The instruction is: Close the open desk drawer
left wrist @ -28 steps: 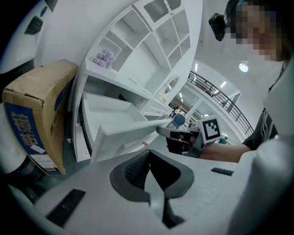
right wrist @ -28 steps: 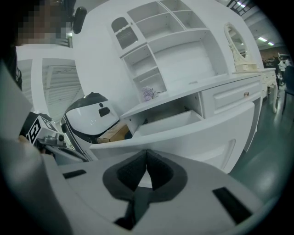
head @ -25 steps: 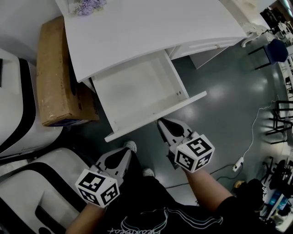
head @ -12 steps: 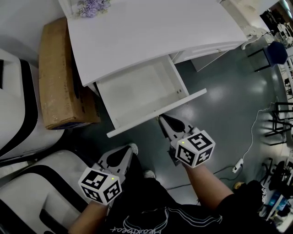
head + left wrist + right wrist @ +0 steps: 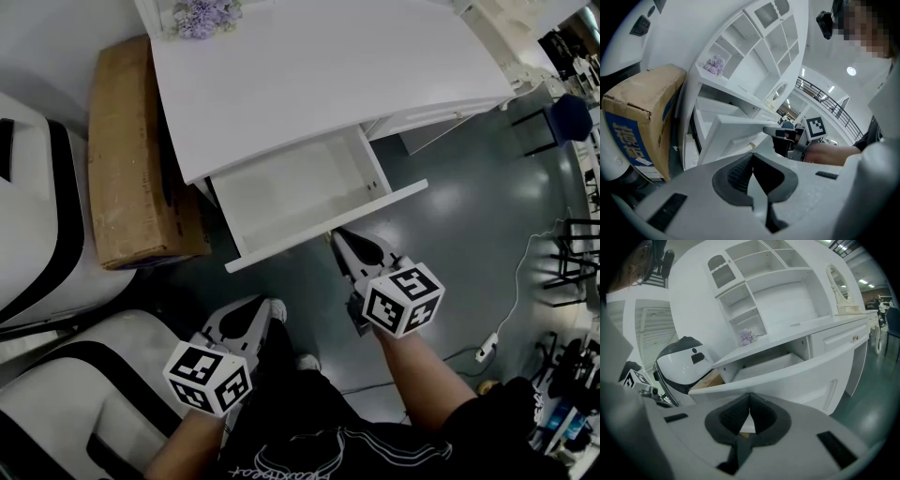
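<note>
The white desk [image 5: 309,66] has one drawer [image 5: 300,192] pulled partly out, empty inside. Its long front panel [image 5: 328,225] faces me. My right gripper [image 5: 339,238] is shut, and its tip is against the middle of that panel. In the right gripper view the panel [image 5: 797,376] fills the space just beyond the shut right gripper [image 5: 749,404]. My left gripper [image 5: 266,306] is shut on nothing and hangs lower left, apart from the drawer. The left gripper view shows the left gripper [image 5: 751,161] aimed at the drawer front [image 5: 736,129] from the side.
A cardboard box [image 5: 131,150] stands on the floor left of the desk. A white and black rounded machine [image 5: 37,234] fills the left edge. Purple flowers [image 5: 206,14] sit at the desk's back. A second drawer [image 5: 441,94] to the right is shut. Grey floor [image 5: 469,225] lies right.
The drawer has slid further in under the desk top. My right gripper has moved forward with the front panel. The left gripper has kept about its place.
</note>
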The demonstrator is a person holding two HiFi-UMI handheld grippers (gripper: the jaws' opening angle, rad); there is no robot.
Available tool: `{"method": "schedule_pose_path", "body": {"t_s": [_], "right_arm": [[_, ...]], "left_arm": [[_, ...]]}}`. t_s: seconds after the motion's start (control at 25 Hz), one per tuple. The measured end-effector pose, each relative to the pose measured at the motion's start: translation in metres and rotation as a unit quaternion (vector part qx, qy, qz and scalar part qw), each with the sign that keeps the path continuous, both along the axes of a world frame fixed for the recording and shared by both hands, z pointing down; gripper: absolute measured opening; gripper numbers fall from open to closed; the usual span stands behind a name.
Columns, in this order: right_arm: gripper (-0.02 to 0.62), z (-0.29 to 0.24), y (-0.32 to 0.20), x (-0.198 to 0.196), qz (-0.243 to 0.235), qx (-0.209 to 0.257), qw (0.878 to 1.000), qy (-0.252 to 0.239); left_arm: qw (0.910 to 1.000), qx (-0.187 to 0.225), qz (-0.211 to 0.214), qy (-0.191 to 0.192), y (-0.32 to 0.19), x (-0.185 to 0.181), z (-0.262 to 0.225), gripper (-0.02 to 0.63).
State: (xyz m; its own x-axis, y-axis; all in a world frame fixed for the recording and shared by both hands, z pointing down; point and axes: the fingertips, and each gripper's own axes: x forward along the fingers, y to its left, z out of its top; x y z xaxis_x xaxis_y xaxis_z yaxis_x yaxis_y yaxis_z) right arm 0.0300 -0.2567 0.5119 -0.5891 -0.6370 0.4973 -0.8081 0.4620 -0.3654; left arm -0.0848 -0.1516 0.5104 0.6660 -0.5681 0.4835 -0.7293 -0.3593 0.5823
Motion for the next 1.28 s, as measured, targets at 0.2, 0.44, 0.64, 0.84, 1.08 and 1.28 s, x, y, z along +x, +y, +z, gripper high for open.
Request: {"method": "schedule_pose_path", "body": {"t_s": [0.2, 0.44, 0.64, 0.84, 1.08, 1.28], "right_arm": [[0.007, 0.000, -0.013, -0.006, -0.001, 0.002, 1.000, -0.001], [0.006, 0.000, -0.030, -0.013, 0.002, 0.007, 1.000, -0.007], [0.008, 0.000, -0.044, -0.018, 0.004, 0.010, 1.000, -0.011], [0.007, 0.001, -0.059, -0.026, 0.003, 0.015, 1.000, -0.012], [0.006, 0.000, -0.075, -0.031, 0.001, 0.022, 1.000, -0.016], [0.006, 0.001, -0.087, -0.037, -0.004, 0.027, 0.999, -0.016]], "left_arm": [[0.9999, -0.004, -0.013, 0.001, -0.005, -0.010, 0.006, 0.005], [0.9998, -0.011, -0.020, 0.000, -0.013, -0.016, 0.014, 0.005], [0.9997, -0.009, -0.023, 0.002, -0.024, -0.018, 0.015, 0.005], [0.9995, -0.007, -0.032, 0.002, -0.036, -0.025, 0.015, 0.005], [0.9992, -0.011, -0.039, -0.001, -0.047, -0.032, 0.019, 0.005], [0.9990, -0.013, -0.042, -0.003, -0.056, -0.037, 0.023, 0.005]]}}
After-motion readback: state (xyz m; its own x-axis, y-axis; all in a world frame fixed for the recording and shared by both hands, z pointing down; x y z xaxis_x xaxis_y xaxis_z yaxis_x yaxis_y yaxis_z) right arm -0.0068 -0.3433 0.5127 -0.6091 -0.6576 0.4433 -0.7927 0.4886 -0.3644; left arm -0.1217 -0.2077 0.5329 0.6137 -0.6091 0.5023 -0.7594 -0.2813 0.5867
